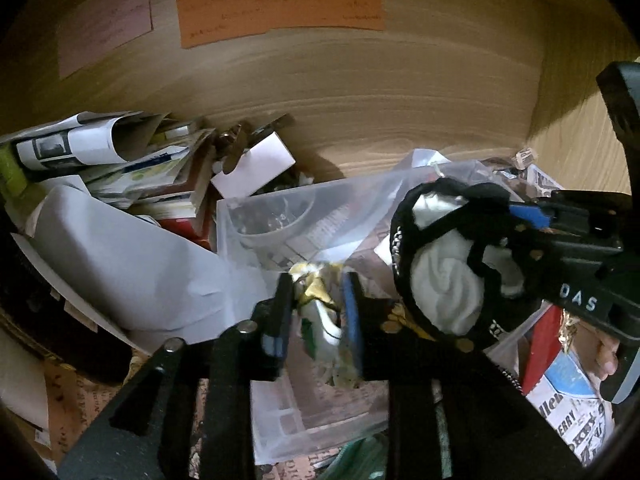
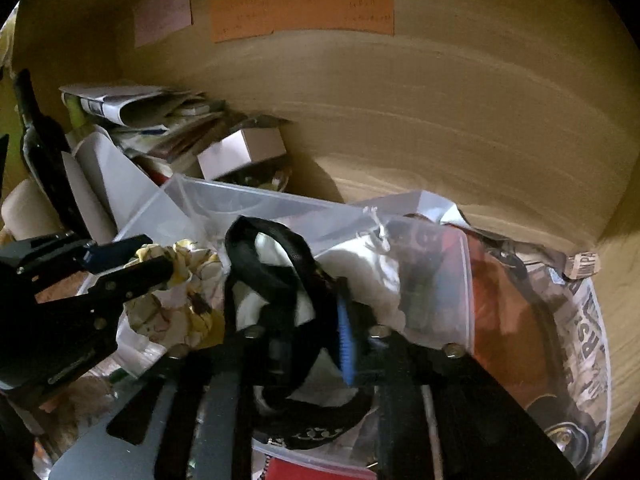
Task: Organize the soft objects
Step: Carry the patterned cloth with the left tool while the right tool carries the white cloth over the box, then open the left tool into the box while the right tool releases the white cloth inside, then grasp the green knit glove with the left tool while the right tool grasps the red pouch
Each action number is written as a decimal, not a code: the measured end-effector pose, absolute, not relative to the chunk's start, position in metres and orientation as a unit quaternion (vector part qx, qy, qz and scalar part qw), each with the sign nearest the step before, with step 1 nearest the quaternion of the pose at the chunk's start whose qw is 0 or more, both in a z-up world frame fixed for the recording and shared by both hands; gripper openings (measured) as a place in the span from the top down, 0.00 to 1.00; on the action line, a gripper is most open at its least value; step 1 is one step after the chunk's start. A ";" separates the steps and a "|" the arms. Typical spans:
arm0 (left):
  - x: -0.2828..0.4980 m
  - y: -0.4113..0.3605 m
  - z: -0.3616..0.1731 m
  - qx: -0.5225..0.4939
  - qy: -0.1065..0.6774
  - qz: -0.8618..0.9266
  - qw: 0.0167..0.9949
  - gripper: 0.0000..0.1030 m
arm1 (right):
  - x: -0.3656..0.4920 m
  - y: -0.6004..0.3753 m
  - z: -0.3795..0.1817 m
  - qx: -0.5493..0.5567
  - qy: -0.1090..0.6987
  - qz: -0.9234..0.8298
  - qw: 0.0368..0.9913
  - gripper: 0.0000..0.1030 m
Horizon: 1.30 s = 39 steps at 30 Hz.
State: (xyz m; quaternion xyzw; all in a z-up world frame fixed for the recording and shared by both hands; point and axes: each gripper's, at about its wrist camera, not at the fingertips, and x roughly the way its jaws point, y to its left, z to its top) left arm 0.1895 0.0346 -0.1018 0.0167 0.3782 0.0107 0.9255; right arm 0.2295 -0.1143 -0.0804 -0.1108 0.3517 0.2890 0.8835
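My left gripper (image 1: 318,316) is shut on a crumpled yellow-and-white patterned cloth (image 1: 320,308), held above a clear plastic box (image 1: 256,216). It shows in the right wrist view (image 2: 132,258) at the left, with the cloth (image 2: 180,304) bunched past its fingers. My right gripper (image 2: 310,320) is shut on a black strap bundle with white fabric inside (image 2: 272,276), also over the clear box (image 2: 200,196). In the left wrist view the right gripper (image 1: 520,216) comes in from the right holding that black-and-white bundle (image 1: 444,276).
This is a wooden cabinet nook with a back wall (image 1: 360,92) bearing orange, green and pink paper notes (image 1: 280,12). Piled papers and books (image 1: 120,160) lie at the left, a dark bottle (image 2: 40,144) stands far left, newspaper (image 2: 588,344) lines the right.
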 end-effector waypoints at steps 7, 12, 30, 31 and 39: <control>0.181 0.040 -0.088 0.009 0.363 0.017 0.932 0.49 | 0.217 -0.114 -0.072 -0.129 0.333 0.291 0.888 0.45; 0.163 0.044 -0.069 0.002 0.337 0.019 0.941 0.37 | 0.196 -0.124 -0.059 -0.126 0.307 0.296 0.896 0.40; 0.091 0.051 -0.063 -0.005 0.327 -0.003 0.945 0.12 | 0.136 -0.183 -0.059 -0.075 0.274 0.281 0.917 0.15; 0.091 0.051 -0.067 -0.005 0.333 -0.005 0.943 0.12 | 0.136 -0.186 -0.063 -0.073 0.281 0.280 0.915 0.15; 0.104 0.041 -0.119 -0.018 0.413 -0.030 0.910 0.12 | 0.143 -0.192 -0.105 -0.071 0.344 0.268 0.897 0.15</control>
